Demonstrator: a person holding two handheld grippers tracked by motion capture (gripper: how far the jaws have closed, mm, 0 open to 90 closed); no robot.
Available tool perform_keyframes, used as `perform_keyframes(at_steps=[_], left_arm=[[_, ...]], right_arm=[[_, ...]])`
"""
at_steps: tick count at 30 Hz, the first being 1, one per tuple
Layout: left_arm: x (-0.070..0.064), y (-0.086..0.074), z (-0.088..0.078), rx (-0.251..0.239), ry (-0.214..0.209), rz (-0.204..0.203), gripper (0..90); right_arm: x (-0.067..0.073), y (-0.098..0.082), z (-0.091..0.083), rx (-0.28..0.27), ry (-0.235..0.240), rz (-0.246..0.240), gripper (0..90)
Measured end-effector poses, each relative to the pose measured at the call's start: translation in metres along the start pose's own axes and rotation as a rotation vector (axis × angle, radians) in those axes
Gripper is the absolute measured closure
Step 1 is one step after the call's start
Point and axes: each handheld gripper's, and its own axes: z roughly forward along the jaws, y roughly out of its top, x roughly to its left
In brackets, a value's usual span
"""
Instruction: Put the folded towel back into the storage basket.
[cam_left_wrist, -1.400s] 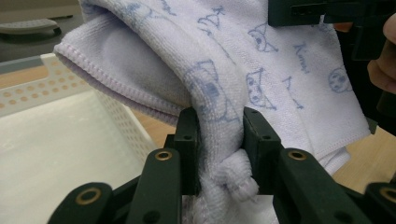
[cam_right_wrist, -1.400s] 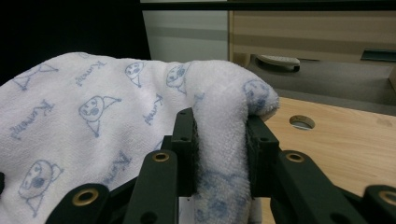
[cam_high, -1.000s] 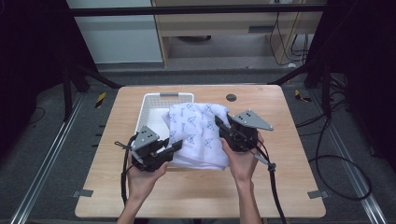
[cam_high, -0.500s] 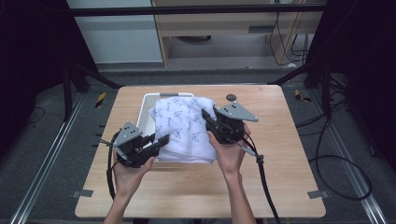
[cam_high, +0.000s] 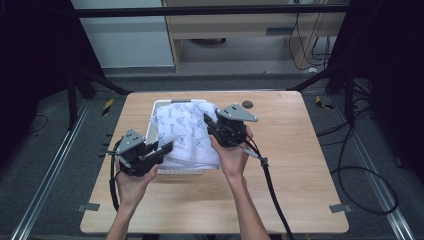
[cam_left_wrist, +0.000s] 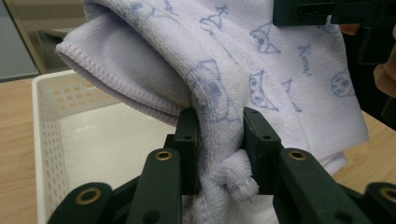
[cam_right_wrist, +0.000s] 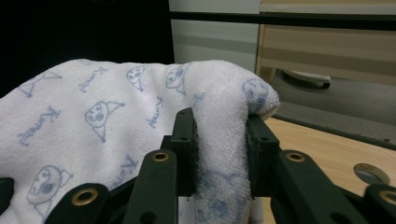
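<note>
Two grippers, left gripper (cam_high: 167, 147) and right gripper (cam_high: 209, 125), each pinch the printed towel (cam_high: 187, 132) over the white basket (cam_high: 154, 131) near the wooden tabletop's (cam_high: 295, 170) far edge. Grey carpet (cam_high: 50, 150) surrounds it; a cabinet (cam_high: 240, 30) stands beyond.

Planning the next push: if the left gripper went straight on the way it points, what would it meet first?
Beyond the towel it already clamps, the left gripper would probably meet the right gripper; depth is uncertain.

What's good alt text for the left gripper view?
The left tool pinches a bunched fold of a white terry towel printed with pale blue cartoon faces, held above a white perforated plastic basket on a light wooden table.
</note>
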Motion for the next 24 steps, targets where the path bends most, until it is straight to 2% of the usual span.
perform_keyframes(at_steps=[4, 12, 15, 24], left_arm=[[0.004, 0.0, 0.001, 0.005, 0.016, 0.002, 69.3], [0.018, -0.001, 0.003, 0.006, 0.028, -0.021, 69.3], [0.024, -0.001, 0.003, 0.007, 0.035, -0.029, 69.3], [0.038, -0.002, 0.002, 0.007, 0.061, -0.045, 69.3]], right_arm=[[0.0, -0.001, 0.007, 0.0, 0.01, 0.005, 70.0], [0.003, 0.001, 0.024, 0.014, 0.023, 0.004, 69.8], [0.006, 0.002, 0.033, 0.033, 0.028, -0.002, 69.7], [0.014, 0.008, 0.05, 0.037, 0.034, -0.007, 69.6]])
